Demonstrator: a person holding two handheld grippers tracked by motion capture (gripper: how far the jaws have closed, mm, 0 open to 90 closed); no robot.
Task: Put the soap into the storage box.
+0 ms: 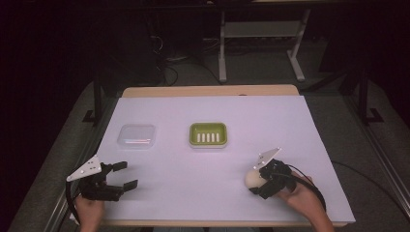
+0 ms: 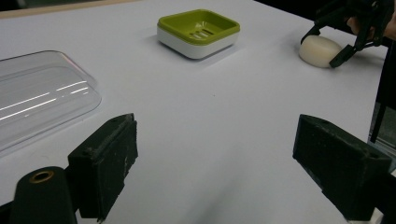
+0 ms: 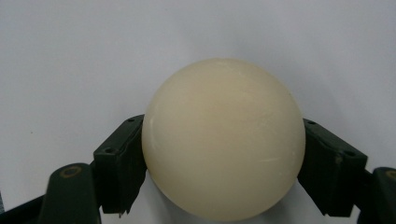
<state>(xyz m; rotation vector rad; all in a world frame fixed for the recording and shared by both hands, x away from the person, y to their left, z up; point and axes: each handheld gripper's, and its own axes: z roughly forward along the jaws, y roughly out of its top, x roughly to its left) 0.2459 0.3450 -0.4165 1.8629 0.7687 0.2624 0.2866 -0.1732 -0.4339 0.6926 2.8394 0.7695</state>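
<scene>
Now the right gripper (image 3: 223,163) has its jaws pressed against both sides of the cream soap bar (image 3: 223,140); the left gripper (image 2: 215,163) stands wide open, nothing between its jaws.

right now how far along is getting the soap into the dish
Early stage. Done: the clear lid lies on the table apart from the green soap dish, whose tray is bare. In hand: the right tool has its pads against both sides of the cream soap bar, which seems to rest on the white table cover. The left tool is open, holding nothing. Left: probably lift the soap and set it in the dish.
</scene>
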